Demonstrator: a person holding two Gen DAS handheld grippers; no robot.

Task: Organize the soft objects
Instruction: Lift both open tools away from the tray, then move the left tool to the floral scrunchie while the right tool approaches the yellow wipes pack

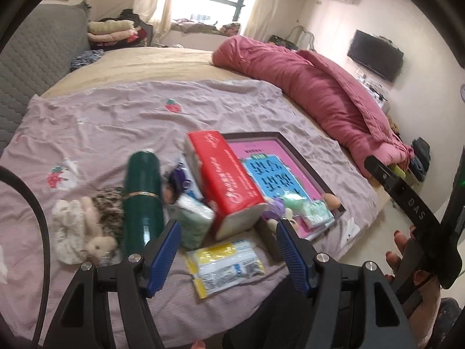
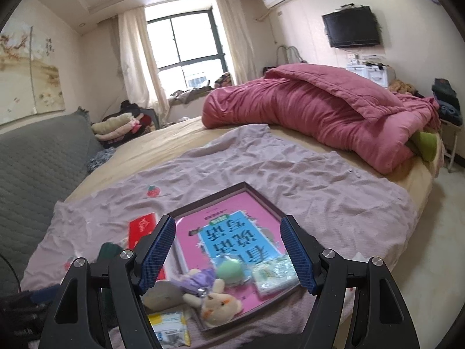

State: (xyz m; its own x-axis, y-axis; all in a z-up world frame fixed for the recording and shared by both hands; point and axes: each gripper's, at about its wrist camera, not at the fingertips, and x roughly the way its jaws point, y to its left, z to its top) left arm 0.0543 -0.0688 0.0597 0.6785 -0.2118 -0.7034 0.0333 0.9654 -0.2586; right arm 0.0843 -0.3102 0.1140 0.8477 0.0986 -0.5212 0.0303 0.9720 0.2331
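1. Left gripper (image 1: 228,257): jaws spread wide with nothing between the blue pads, poised over the clutter on the lilac sheet (image 1: 116,110).
2. Right gripper (image 2: 228,257): jaws likewise spread and empty, aimed at the dark-framed tray (image 2: 263,192).
3. Plush rabbit (image 2: 219,306): lies at the tray's 6 o'clock edge, touching a purple-dressed doll (image 2: 196,282) at its 11 o'clock. Judged light, compressible and non-fragile; a pinch across the body should hold better than one on a limb.
4. Green squishy ball (image 2: 231,270): rests on the pink book (image 2: 232,232) inside the tray, just beside a wrapped tissue pack (image 2: 274,273) at its 3 o'clock. Probably yields under pressure; the pack's film may be slippery.
5. Second plush toy (image 1: 84,229): in the left view, at 9 o'clock of the green flask (image 1: 142,197), touching it. Soft; take it mid-body.
6. Red tissue box (image 1: 229,180): leans against the tray's edge; likely light but crushable, best taken across its narrow sides.
7. Yellow packet (image 1: 225,264): flat on the sheet between the left pads' line of sight; thin, so hard to take hold of except at an edge.
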